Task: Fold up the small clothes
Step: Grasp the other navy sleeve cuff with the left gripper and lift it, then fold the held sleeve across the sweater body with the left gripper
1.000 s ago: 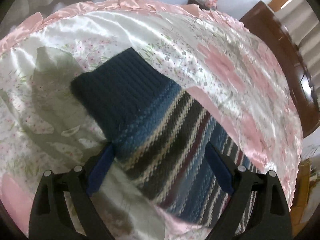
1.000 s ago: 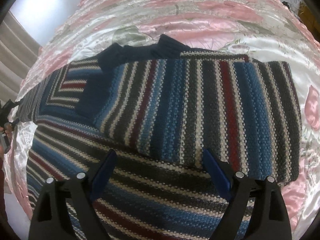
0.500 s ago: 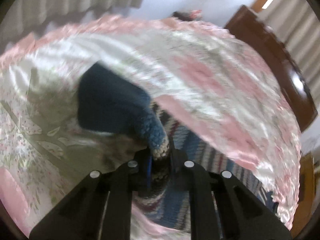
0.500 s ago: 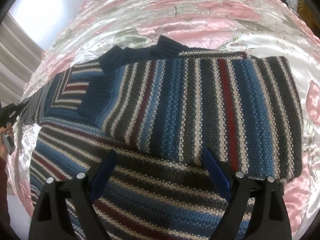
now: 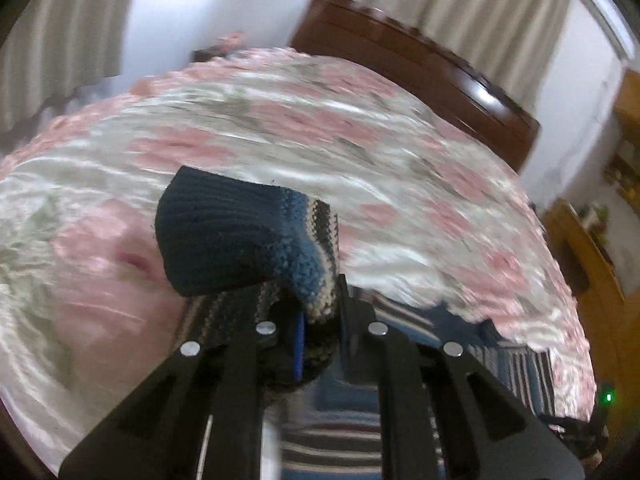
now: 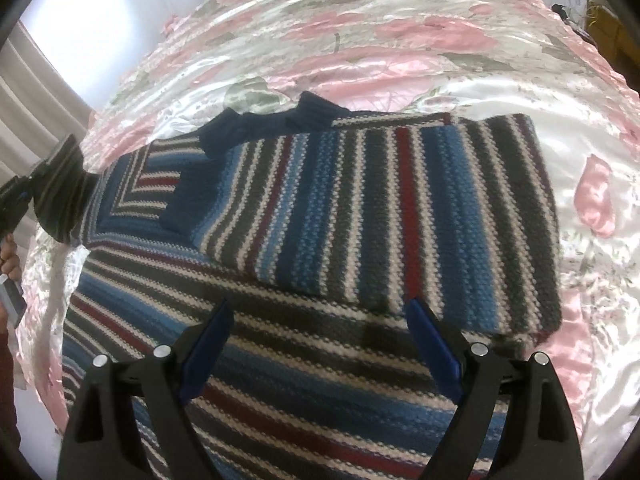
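striped knit wool in blue, grey, white and dark red is lying on the bed: a small sweater (image 6: 360, 220) is spreading over the pink flowered satin bedspread (image 6: 400, 40). one sleeve (image 6: 400, 208) is lying folded across the body, with its navy cuff near the navy collar (image 6: 280, 120). the right claw (image 6: 320, 344) is hovering over the lower part of the body with its two blue-padded fingers (image 6: 208, 344) standing wide apart, and nothing is between them.

the left claw (image 5: 320, 320) is pressing together on the other sleeve (image 5: 248, 236), pinching the striped part just behind the navy cuff. this cuff is hanging lifted in the air in front of the camera, bending over the fingers, and the bedspread behind it is looking blurred. beyond the bed, a dark wooden headboard (image 5: 420, 76) is standing, with pale curtains (image 5: 460, 12) behind it. in the right wrist view, at the left edge, a hand (image 6: 10, 260) is holding the left tool.
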Motion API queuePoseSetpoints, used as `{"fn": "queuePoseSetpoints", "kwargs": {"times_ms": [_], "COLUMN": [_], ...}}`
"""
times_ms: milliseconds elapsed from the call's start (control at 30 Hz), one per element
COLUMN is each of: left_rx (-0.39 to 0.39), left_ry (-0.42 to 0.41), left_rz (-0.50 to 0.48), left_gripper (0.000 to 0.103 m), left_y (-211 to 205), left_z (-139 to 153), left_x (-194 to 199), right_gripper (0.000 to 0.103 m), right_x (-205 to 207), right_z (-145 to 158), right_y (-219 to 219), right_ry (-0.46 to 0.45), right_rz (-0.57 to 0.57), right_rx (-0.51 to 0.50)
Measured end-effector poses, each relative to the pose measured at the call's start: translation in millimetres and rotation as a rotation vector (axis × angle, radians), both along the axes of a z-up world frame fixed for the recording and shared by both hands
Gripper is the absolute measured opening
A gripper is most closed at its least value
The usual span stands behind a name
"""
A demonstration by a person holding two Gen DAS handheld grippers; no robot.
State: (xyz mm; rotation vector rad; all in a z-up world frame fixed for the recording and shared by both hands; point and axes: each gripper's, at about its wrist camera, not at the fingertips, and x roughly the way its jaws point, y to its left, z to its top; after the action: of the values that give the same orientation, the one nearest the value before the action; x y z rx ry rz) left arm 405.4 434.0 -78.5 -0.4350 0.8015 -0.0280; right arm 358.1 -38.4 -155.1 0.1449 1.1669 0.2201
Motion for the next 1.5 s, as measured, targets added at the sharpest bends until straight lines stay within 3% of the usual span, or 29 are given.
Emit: {"fn": "queuePoseSetpoints", "kwargs": {"times_ms": [200,467,600,800,900,967,1033,1067,1200,1333,1400,1500], "left_rx": [0.026,-0.038,-0.03,-0.025,-0.018,-0.032,-0.049,-0.061,-0.075,0.049,0.075,0.065], "left_ry": [0.004,0.011,0.027,0.125,0.193,0.23,0.237,0.232,0.2,0.21,0.26,0.352], "left_rz": [-0.122,-0.206,-0.251,-0.31,-0.349,-0.368,-0.387,-0.405,-0.423,-0.336,-0.249,-0.215], "left_gripper": [0.011,0.011,0.011,0.013,0.022,0.028,0.048,0.05,0.056,0.058,0.056,0.055], "left_y": [-74,-161,-204,-248,-263,-263,-258,-251,-213,-160,-130,-109], "left_z": [-11,-33,-47,-88,-108,-112,-106,-98,-72,-61,-70,-91], "left_x": [5,9,13,19,19,15,9,3,-17,-10,6,28], "right_gripper": [0.089,0.089,0.089,0.089,0.089,0.089,0.089,0.089,0.088,0.088,0.088,0.087], "right_x": [-3,-3,-1,5,6,6,7,7,8,14,19,30], "right_z": [0,1,-1,-17,-24,-25,-24,-23,-18,-2,5,17], "right_y": [-15,-33,-41,-51,-53,-53,-51,-50,-46,-19,0,36], "right_ry": [-0.007,-0.022,-0.02,0.02,0.031,0.036,0.043,0.045,0.046,0.031,0.027,0.014], "right_rz": [-0.017,-0.039,-0.05,-0.077,-0.08,-0.076,-0.063,-0.06,-0.06,-0.008,0.028,0.09], "right_rx": [-0.021,-0.025,-0.01,0.017,0.017,0.014,0.0,-0.005,-0.016,0.003,-0.008,-0.02]}}
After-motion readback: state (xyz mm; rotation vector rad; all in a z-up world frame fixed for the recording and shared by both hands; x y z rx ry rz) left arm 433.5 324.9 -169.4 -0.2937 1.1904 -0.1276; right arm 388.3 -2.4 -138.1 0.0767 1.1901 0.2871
